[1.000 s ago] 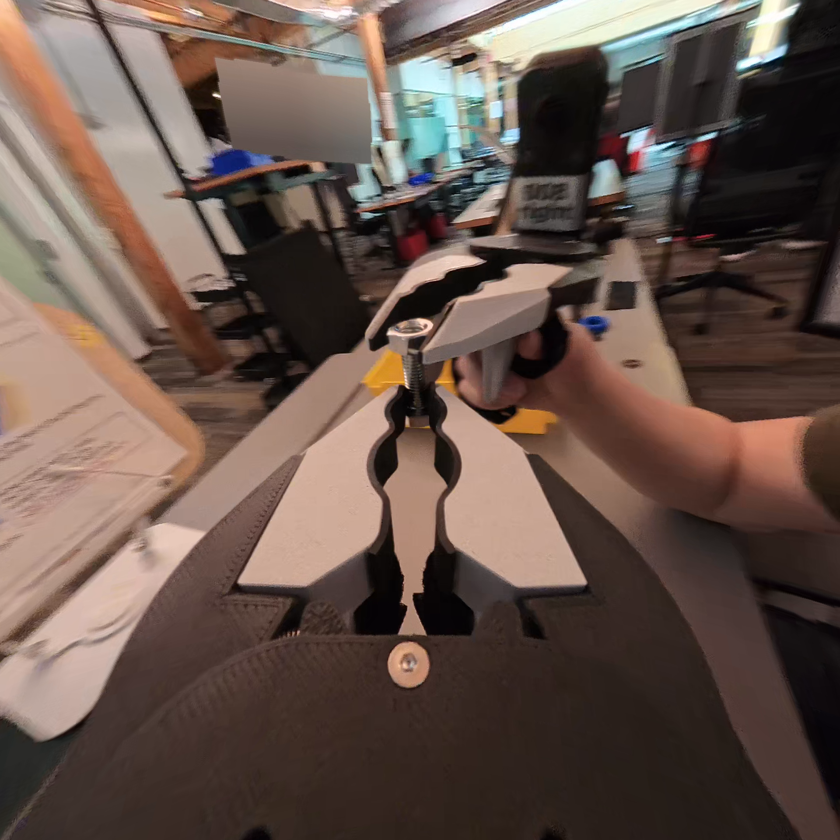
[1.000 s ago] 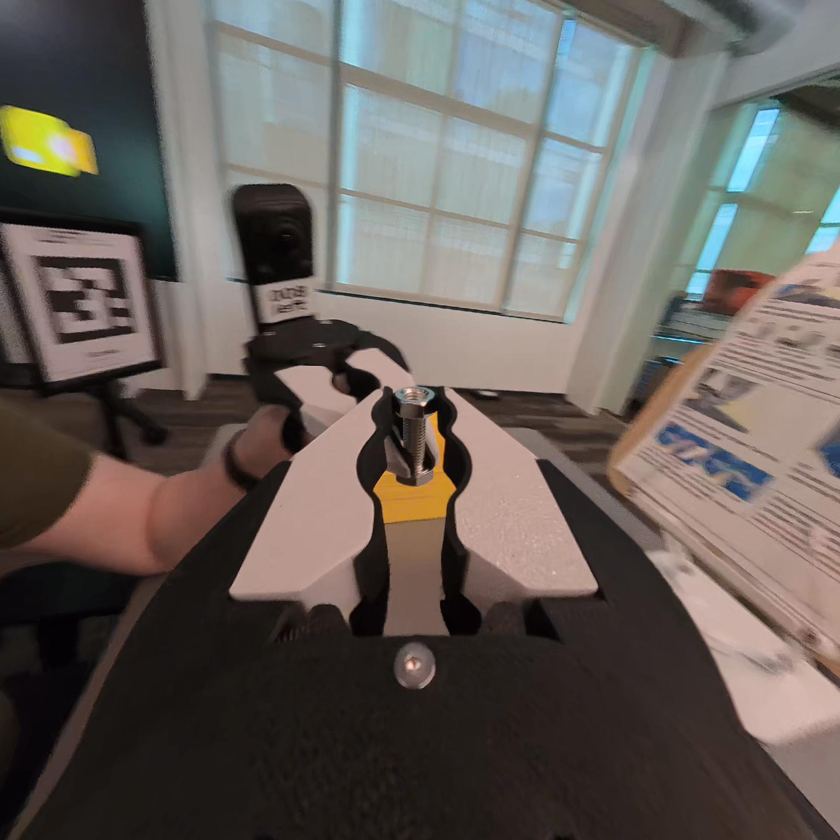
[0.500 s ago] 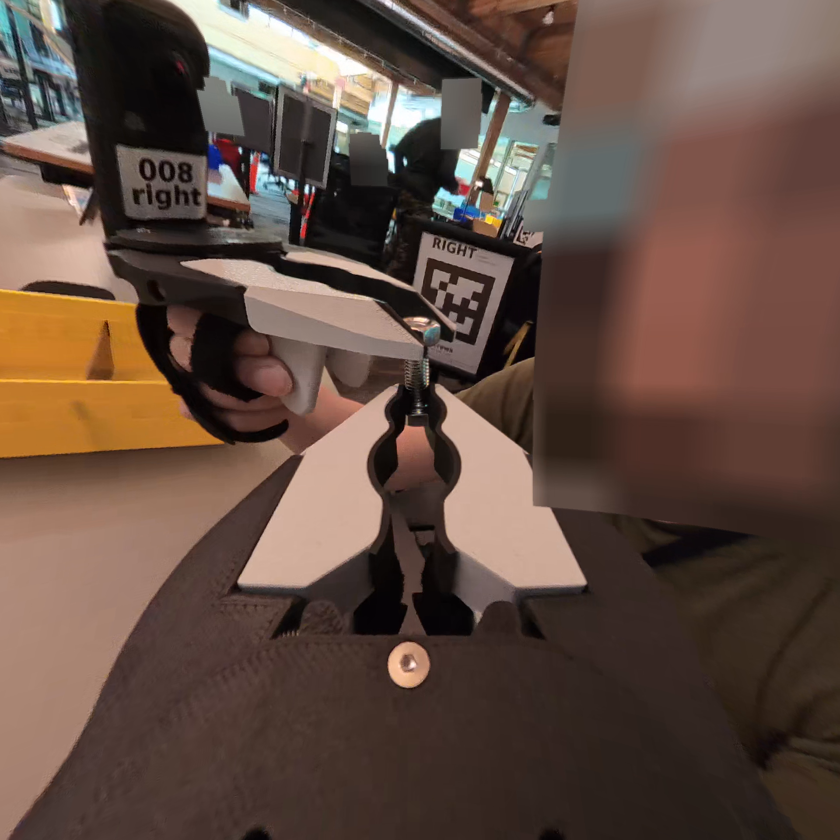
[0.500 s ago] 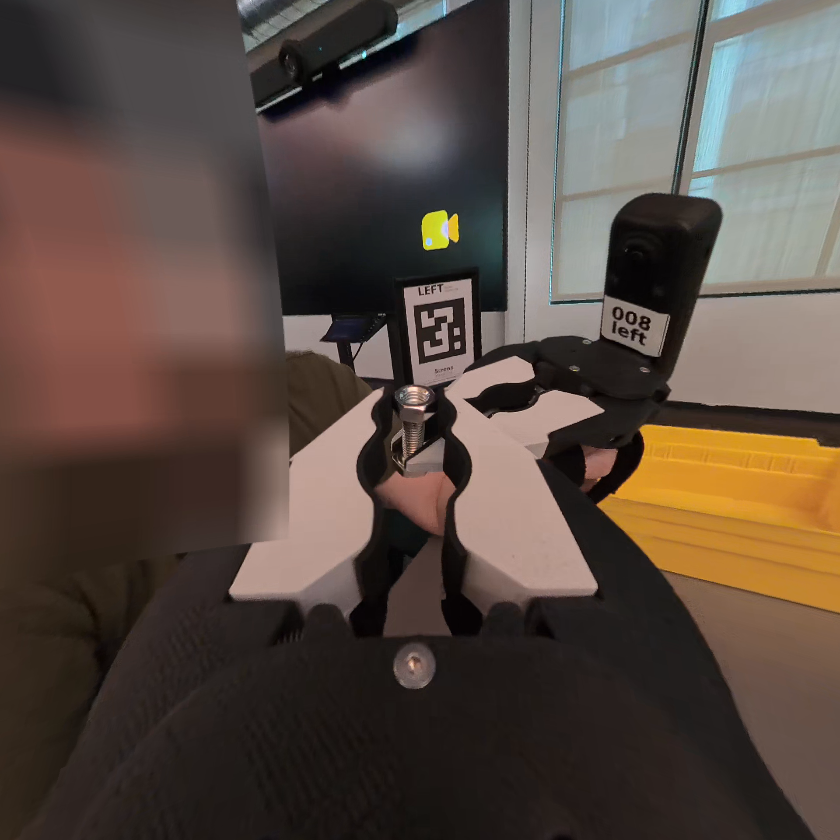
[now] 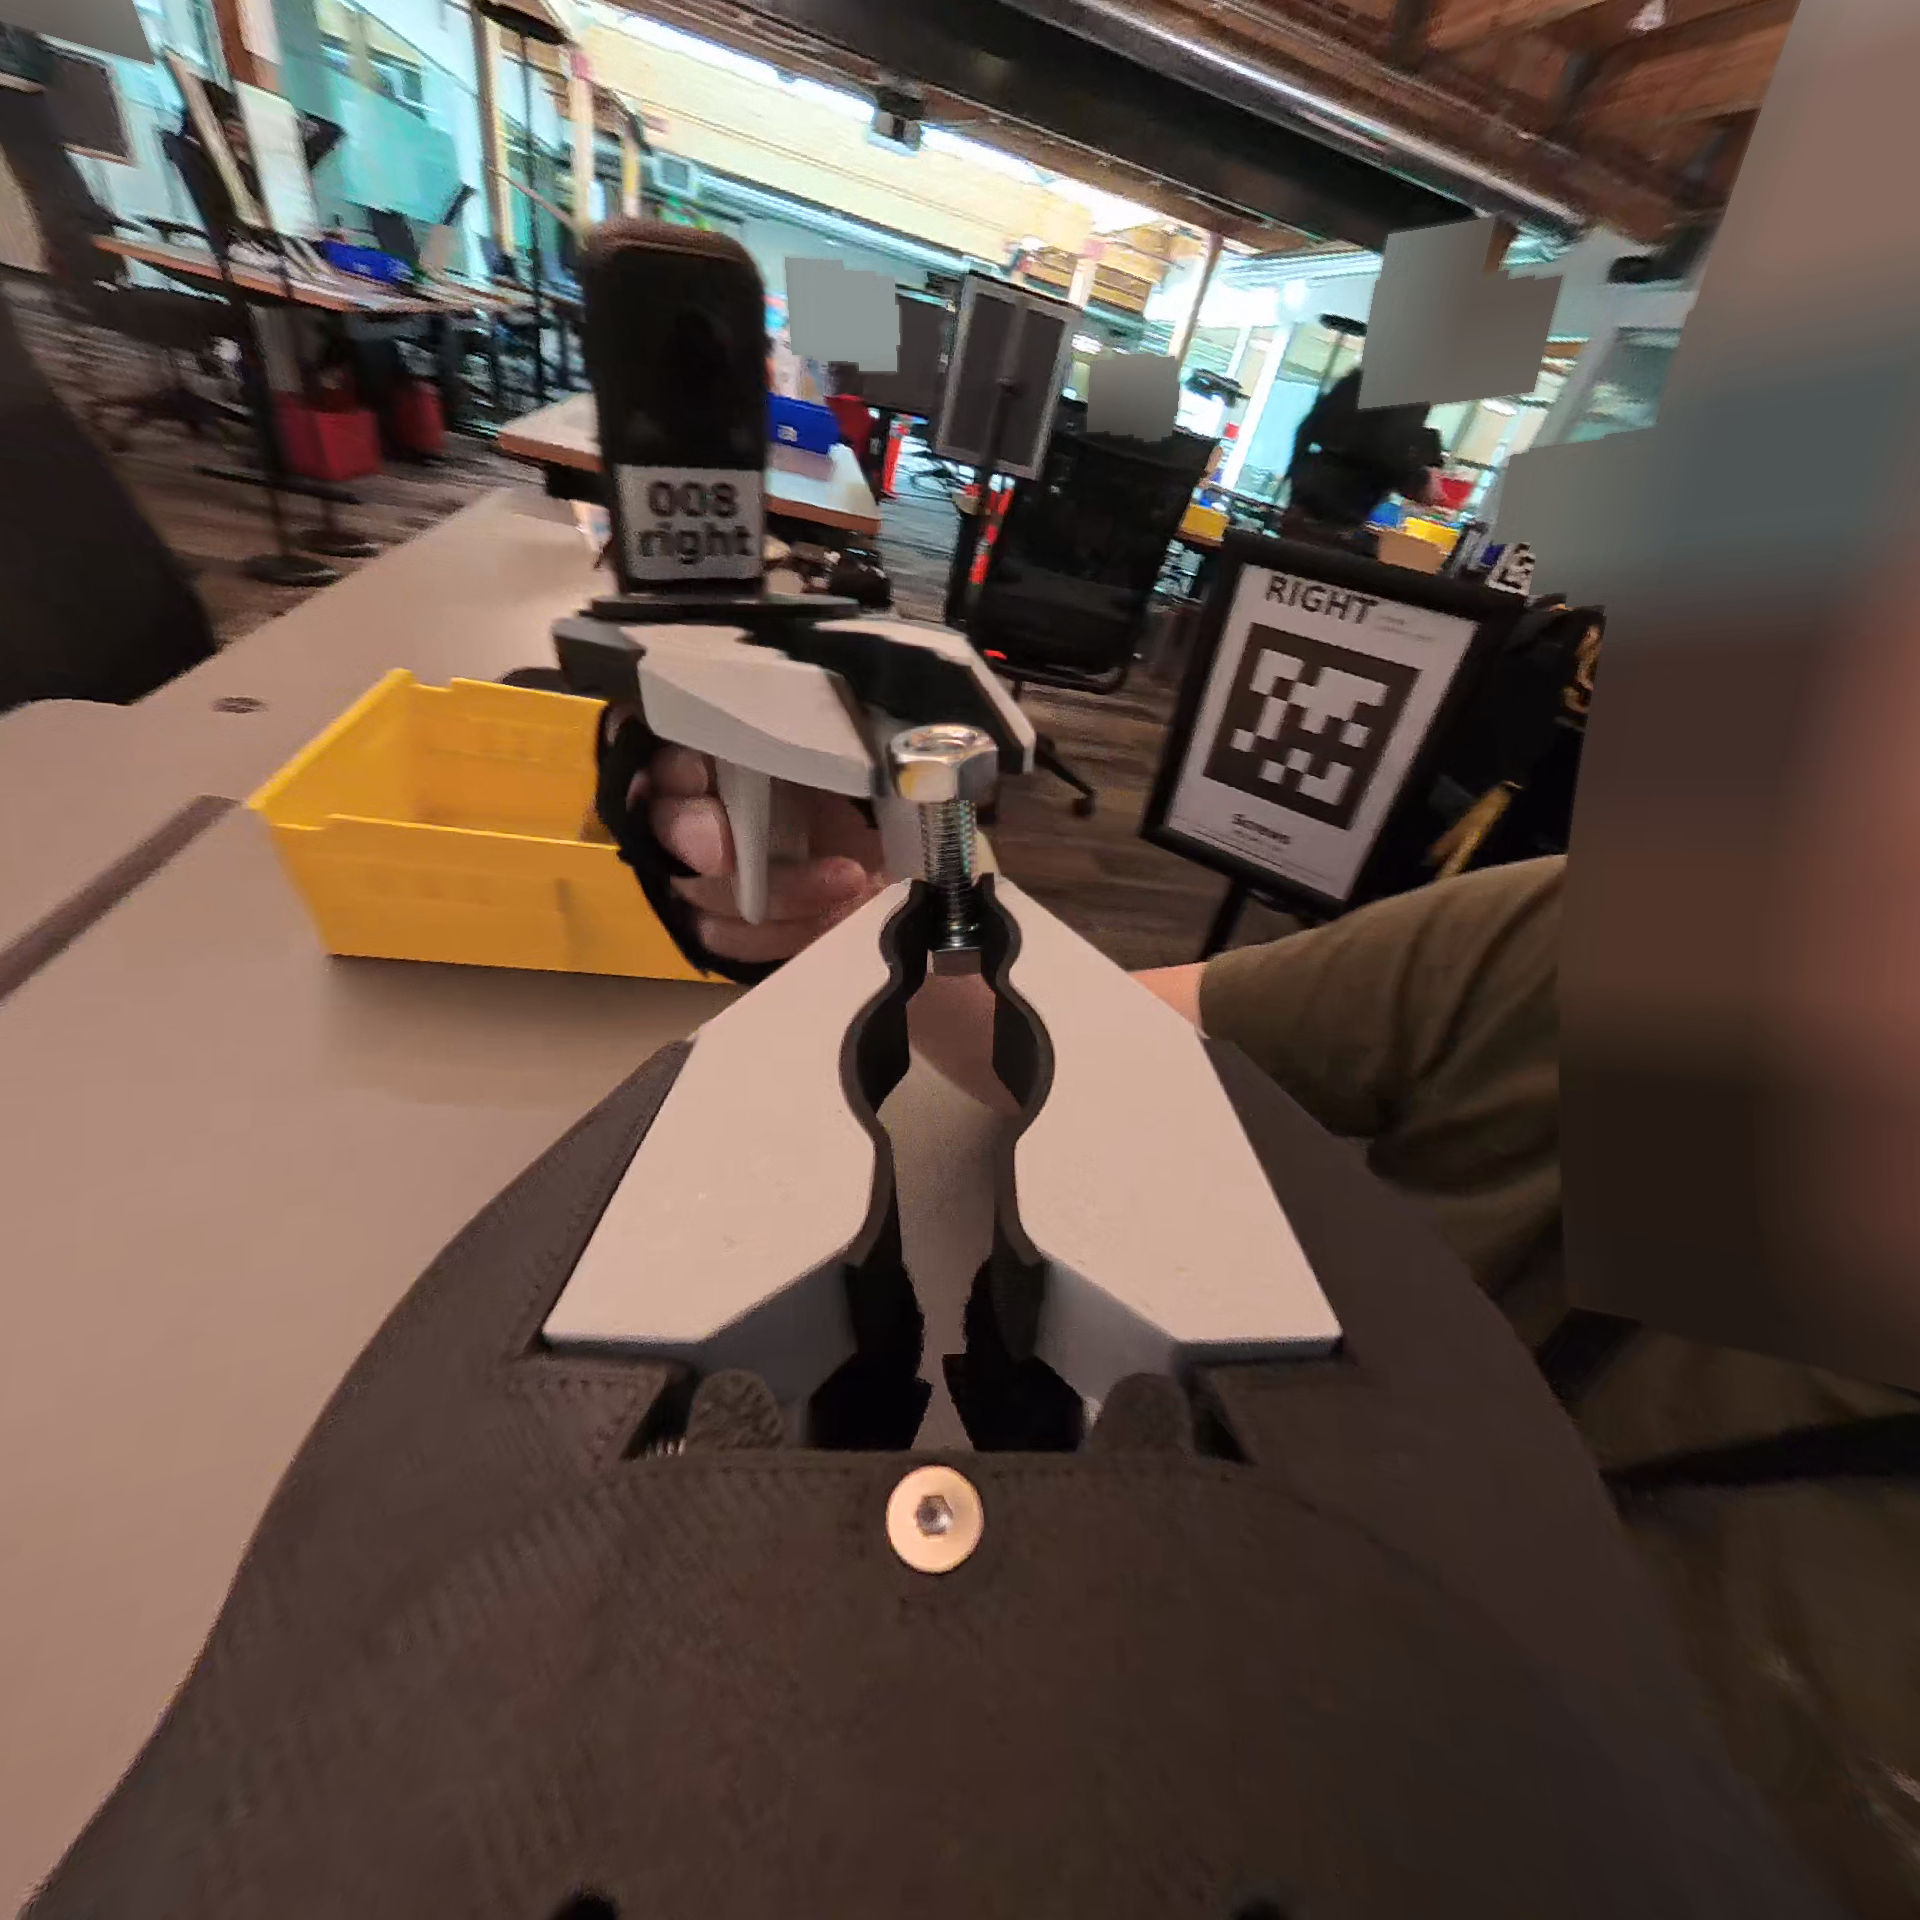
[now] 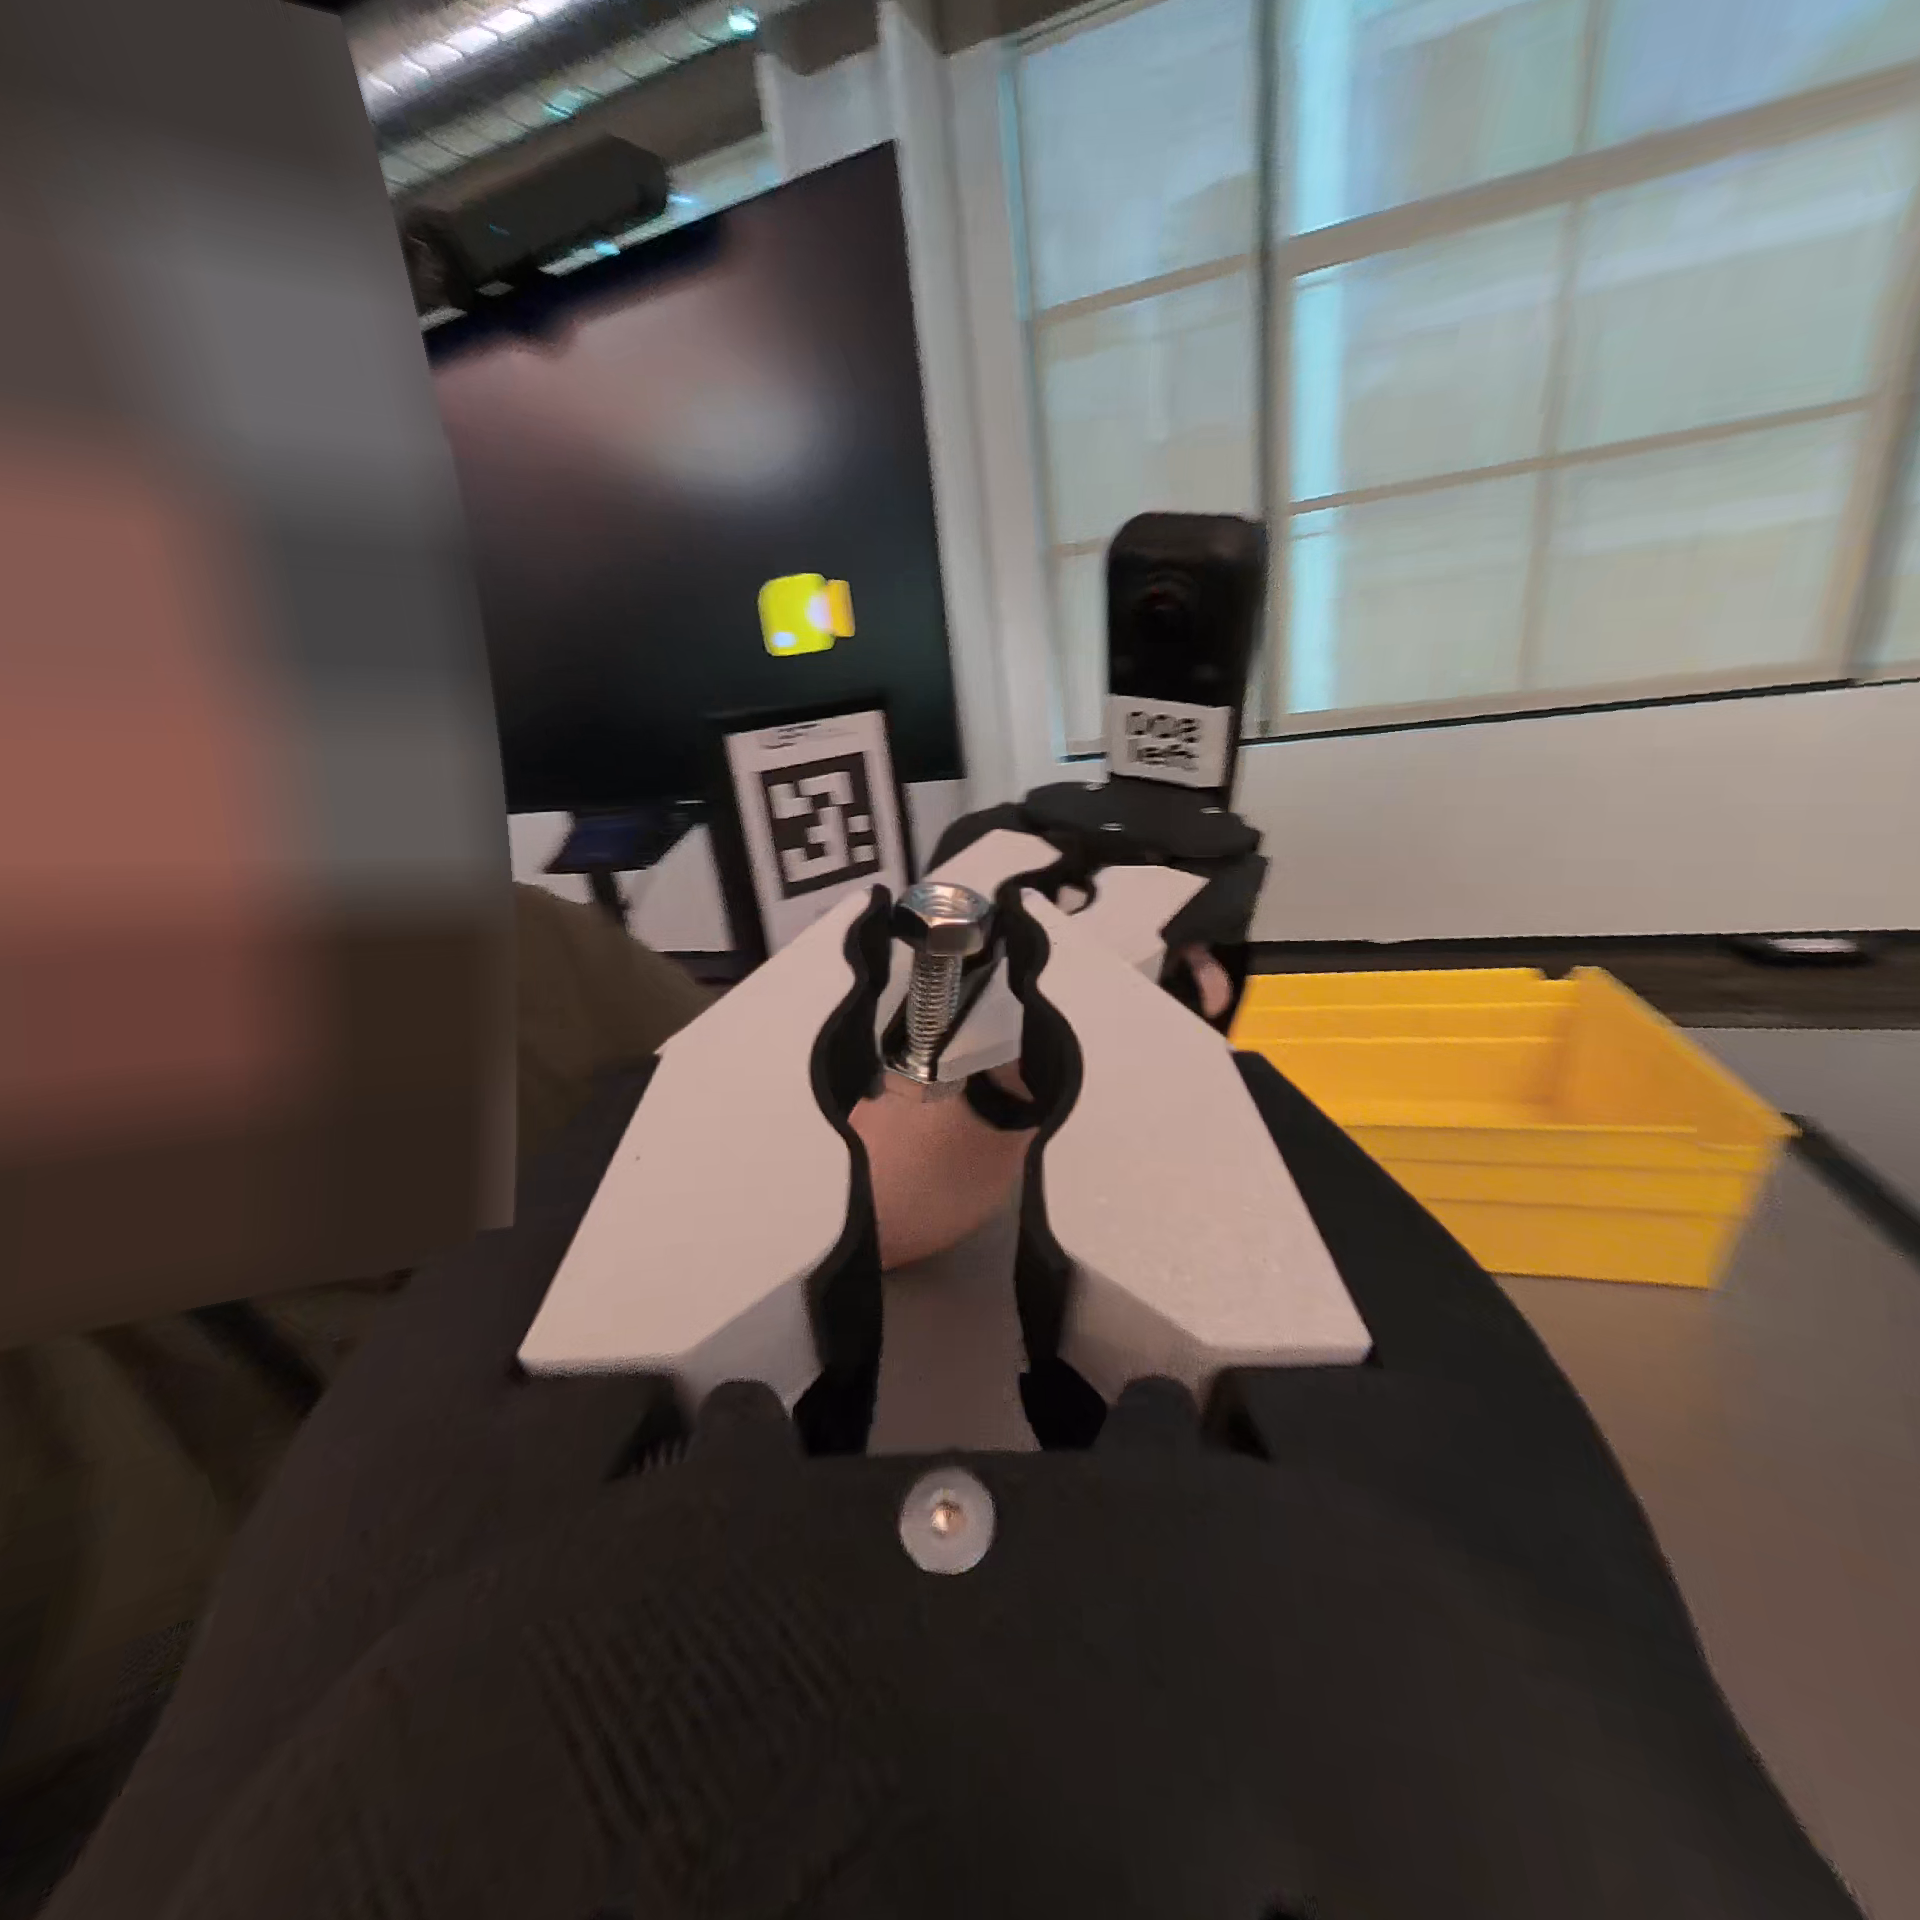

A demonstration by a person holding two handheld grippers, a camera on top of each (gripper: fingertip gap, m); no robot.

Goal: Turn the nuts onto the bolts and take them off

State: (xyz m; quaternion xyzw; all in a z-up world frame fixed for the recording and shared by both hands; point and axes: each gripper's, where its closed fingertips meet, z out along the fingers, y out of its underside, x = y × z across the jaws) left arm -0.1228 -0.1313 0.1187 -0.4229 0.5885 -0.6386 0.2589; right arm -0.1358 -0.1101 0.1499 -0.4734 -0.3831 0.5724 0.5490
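Note:
A silver bolt (image 5: pixel 948 844) stands upright in the air between the two grippers. My left gripper (image 5: pixel 951 920) is shut on the bolt's lower end, the head. My right gripper (image 6: pixel 940 920) is shut on the hex nut (image 6: pixel 940 920) at the top of the thread. In the left wrist view the right gripper (image 5: pixel 935 774) comes in from the far left and clamps the nut (image 5: pixel 940 758). In the right wrist view the left gripper (image 6: pixel 930 1065) grips the bolt (image 6: pixel 925 1003) from the far side, below the nut.
A yellow bin (image 5: pixel 447 831) sits on the grey table (image 5: pixel 208 1143); it also shows in the right wrist view (image 6: pixel 1507 1122). A marker board on a stand (image 5: pixel 1314 748) is beyond the table edge. The person's body is close behind the grippers.
Both grippers have stayed shut on bolt and nut. The right gripper has swung round the bolt from the right side to the left and far side. The yellow bin has come further into view.

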